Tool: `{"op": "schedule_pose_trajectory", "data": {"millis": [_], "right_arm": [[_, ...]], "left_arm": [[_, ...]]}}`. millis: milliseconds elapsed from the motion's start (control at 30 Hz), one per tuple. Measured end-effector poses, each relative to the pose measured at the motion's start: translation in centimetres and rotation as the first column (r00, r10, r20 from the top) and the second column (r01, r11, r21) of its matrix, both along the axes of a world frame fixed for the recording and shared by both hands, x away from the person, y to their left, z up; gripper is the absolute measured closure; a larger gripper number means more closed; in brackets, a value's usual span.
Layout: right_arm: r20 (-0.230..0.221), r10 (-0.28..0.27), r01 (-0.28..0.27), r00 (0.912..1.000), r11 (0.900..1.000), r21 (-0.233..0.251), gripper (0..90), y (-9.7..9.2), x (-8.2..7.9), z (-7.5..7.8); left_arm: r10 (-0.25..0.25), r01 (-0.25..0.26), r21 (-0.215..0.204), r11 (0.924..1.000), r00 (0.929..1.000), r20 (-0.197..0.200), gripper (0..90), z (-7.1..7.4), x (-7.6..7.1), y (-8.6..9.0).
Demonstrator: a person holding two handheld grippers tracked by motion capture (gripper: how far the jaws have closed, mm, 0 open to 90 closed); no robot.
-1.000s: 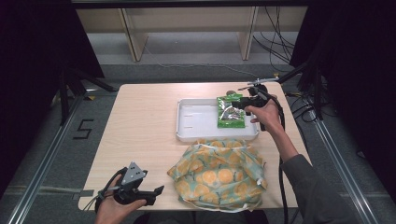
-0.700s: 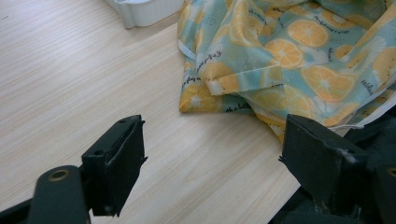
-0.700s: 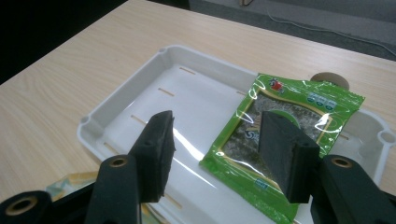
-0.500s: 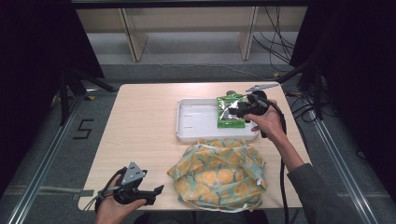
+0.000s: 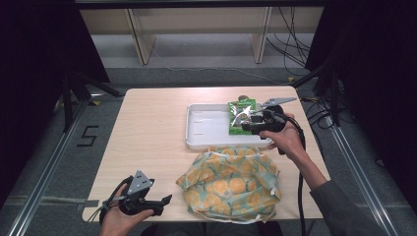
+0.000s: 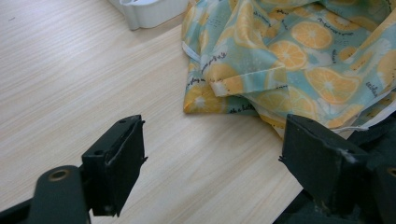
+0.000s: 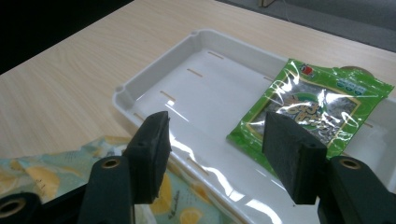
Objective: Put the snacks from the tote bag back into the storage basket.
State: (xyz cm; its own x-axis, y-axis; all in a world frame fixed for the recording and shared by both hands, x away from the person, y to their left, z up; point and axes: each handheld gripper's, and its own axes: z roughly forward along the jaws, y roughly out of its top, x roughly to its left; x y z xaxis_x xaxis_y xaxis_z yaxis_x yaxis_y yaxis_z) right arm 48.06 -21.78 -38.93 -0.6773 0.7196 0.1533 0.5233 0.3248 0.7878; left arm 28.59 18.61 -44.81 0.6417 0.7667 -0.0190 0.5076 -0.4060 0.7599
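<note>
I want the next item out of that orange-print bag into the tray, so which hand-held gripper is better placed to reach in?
Probably the right hand-held gripper: open, empty, over the white tray just beyond the bag. The left hand-held gripper suits steadying the bag.

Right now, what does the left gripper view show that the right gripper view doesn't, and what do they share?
Left gripper view: the left tongs stand open over bare tabletop, beside the folded hem of the orange-slice print cloth. Right gripper view: the open right tongs, nothing between them, before the green seaweed snack packet lying in the white tray. Both show the cloth, the tray and the wooden table.
</note>
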Motion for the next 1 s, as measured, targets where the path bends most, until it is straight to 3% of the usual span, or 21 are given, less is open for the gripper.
{"op": "schedule_pose_trajectory", "data": {"millis": [267, 300, 367, 500, 533, 600, 667, 700, 833, 900, 1000], "right_arm": [[0.002, 0.004, -0.004, 1.0, 1.0, 0.004, 41.3, -1.1, -1.8, -0.4], [0.019, -0.004, 0.004, 0.9998, 1.0, 0.008, 41.3, -1.2, -2.0, -0.6], [0.0, 0.003, -0.003, 1.0, 1.0, 0.006, 41.2, -1.4, -2.6, -0.7], [0.035, 0.008, -0.008, 0.9994, 0.9998, -0.019, 40.8, -2.0, -3.3, -1.1], [0.007, -0.007, 0.007, 0.9999, 1.0, -0.006, 40.7, -2.1, -3.7, -1.1], [0.033, 0.001, -0.001, 0.9995, 0.9999, -0.014, 40.6, -2.5, -4.1, -1.4], [0.025, -0.011, 0.011, 0.9996, 0.9999, 0.007, 40.5, -2.8, -4.7, -1.7], [0.008, 0.002, -0.002, 1.0, 1.0, -0.003, 40.4, -3.0, -4.9, -1.8], [0.009, 0.004, -0.004, 0.9999, 0.9999, -0.01, 40.0, -3.4, -5.6, -2.0], [-0.014, 0.006, -0.006, 0.9999, 1.0, 0.006, 39.8, -3.6, -6.2, -2.2], [-0.013, 0.003, -0.003, 0.9999, 0.9999, 0.011, 39.8, -3.9, -6.6, -2.3]], "left_arm": [[-0.002, 0.002, 0.0, 1.0, 1.0, 0.003, 20.7, 0.0, 0.0, 0.0], [0.001, -0.001, 0.002, 1.0, 1.0, 0.001, 20.8, 0.0, 0.0, 0.0], [0.014, -0.014, -0.002, 0.9999, 0.9999, -0.008, 20.8, 0.0, 0.0, 0.0], [0.014, -0.014, -0.001, 0.9999, 0.9999, -0.008, 20.8, 0.0, 0.0, 0.0], [0.015, -0.015, -0.002, 0.9999, 0.9999, -0.009, 20.8, 0.0, 0.0, 0.0], [0.017, -0.017, -0.003, 0.9999, 0.9998, -0.008, 20.8, 0.0, 0.0, 0.0], [0.005, -0.005, 0.004, 1.0, 0.9999, -0.012, 20.8, 0.1, 0.0, 0.0], [0.007, -0.007, -0.002, 1.0, 1.0, -0.001, 20.8, 0.0, 0.0, 0.0], [-0.004, 0.004, 0.01, 0.9999, 1.0, 0.001, 20.8, 0.0, 0.0, 0.1], [0.001, -0.001, 0.009, 1.0, 1.0, -0.006, 20.8, 0.1, 0.0, 0.1], [0.01, -0.009, 0.001, 1.0, 1.0, -0.002, 20.8, 0.0, 0.0, 0.0]]}}
